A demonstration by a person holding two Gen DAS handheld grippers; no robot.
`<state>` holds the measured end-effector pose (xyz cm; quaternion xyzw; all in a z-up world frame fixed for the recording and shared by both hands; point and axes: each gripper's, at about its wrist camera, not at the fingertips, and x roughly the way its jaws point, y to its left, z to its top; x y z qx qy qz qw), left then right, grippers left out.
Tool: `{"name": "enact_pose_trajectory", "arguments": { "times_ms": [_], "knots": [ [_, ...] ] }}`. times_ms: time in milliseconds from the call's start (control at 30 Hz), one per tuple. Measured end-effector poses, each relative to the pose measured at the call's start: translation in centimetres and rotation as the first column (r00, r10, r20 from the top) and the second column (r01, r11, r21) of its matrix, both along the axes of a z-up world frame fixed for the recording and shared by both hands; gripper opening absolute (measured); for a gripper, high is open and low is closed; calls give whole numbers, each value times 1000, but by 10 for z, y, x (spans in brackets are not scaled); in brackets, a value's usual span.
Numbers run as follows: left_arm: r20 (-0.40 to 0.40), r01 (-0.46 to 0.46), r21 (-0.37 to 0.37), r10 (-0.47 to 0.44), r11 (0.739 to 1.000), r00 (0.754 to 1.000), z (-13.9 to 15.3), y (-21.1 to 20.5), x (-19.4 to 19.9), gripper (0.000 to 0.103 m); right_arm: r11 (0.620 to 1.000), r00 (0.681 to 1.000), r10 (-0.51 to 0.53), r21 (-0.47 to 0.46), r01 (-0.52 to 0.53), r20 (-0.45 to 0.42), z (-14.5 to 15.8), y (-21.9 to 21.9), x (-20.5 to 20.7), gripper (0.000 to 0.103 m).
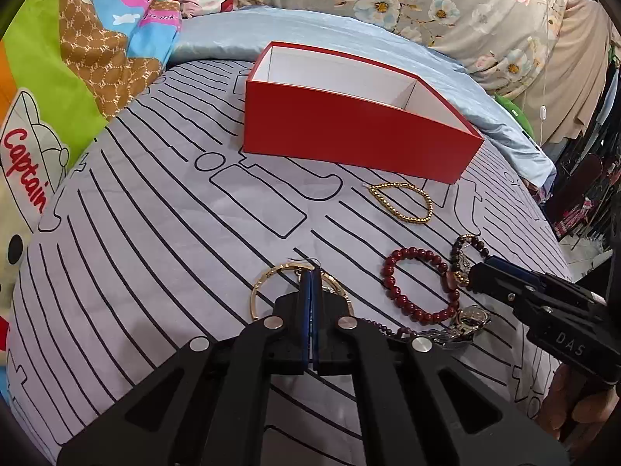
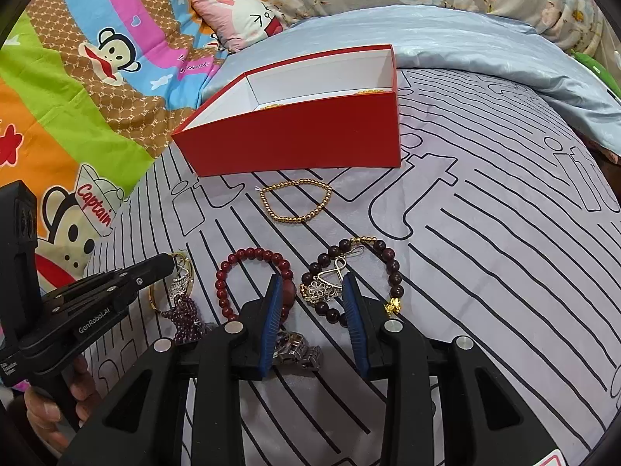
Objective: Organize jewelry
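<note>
A red box (image 1: 349, 136) with a white inside stands open on the bed (image 2: 504, 252); gold beads show inside it in the right wrist view (image 2: 368, 92). My left gripper (image 1: 310, 275) is shut, its tips over a gold bangle (image 1: 260, 287). My right gripper (image 2: 310, 295) is open, its fingers on either side of a silver charm piece (image 2: 322, 289) lying on a dark bead bracelet (image 2: 392, 272). A red bead bracelet (image 2: 248, 256), a gold bead bracelet (image 2: 299, 202) and a watch (image 1: 469, 318) lie nearby.
A small purple bead strand (image 2: 186, 314) lies by the bangle. Cartoon blankets (image 2: 77, 77) are at the left, a light blue cover (image 2: 465, 46) behind the box.
</note>
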<state>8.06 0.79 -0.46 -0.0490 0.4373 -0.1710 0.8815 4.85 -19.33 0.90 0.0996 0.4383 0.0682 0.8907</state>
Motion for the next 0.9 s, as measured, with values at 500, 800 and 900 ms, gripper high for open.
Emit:
{"name": "enact_pose_trajectory", "arguments": {
  "times_ms": [500, 800, 900],
  "knots": [
    [11, -11, 52, 11, 999, 1000, -5, -12, 12, 19, 1000, 1000, 3, 4, -3, -3, -1, 1, 1, 31],
    [35, 12, 97, -15, 995, 999, -6, -23, 14, 17, 1000, 1000, 1, 9, -1, -6, -3, 1, 3, 32],
    [35, 27, 85, -30, 996, 999, -6, -24, 14, 14, 1000, 1000, 0, 10, 0, -6, -2, 1, 3, 32]
  ]
}}
